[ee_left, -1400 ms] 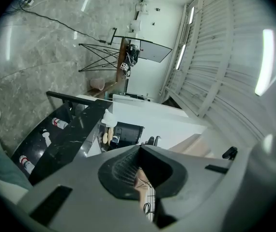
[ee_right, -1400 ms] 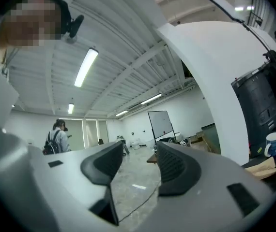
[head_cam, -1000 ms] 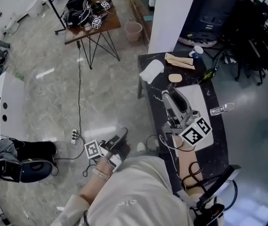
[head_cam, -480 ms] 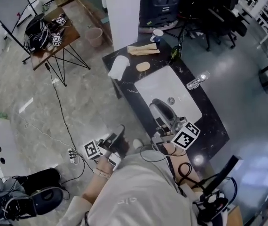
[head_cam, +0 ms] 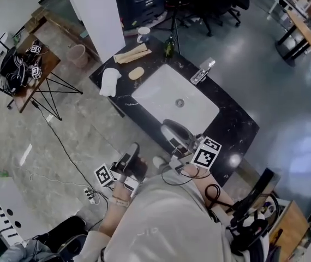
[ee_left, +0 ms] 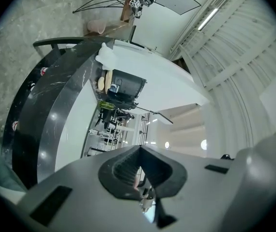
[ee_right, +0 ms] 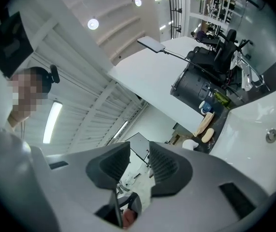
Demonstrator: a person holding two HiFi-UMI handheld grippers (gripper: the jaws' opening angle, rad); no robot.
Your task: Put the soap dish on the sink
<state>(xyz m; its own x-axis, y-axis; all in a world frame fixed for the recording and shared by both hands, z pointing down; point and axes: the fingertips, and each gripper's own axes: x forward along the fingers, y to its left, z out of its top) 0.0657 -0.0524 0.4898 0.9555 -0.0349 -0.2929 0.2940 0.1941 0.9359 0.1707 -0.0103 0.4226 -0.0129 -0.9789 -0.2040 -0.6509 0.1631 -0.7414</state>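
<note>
The soap dish, a small tan oval, lies on the black counter at the far left corner of the white basin, next to a white cloth. In the right gripper view the soap dish shows far off, beyond the basin. My right gripper hangs over the basin's near rim, and its jaws stand a narrow gap apart with nothing between them. My left gripper is low beside the counter's front, over the floor. Its jaws are shut and empty.
Behind the soap dish lie a tan paper bag, a mug and a green bottle. A clear bottle lies by the basin's far right. Cables and a power strip cross the floor; a small table stands left.
The head view has swung, so the counter now lies diagonally higher in the picture. My right gripper has drawn back from over the basin to its near rim. The left gripper shifted a little.
</note>
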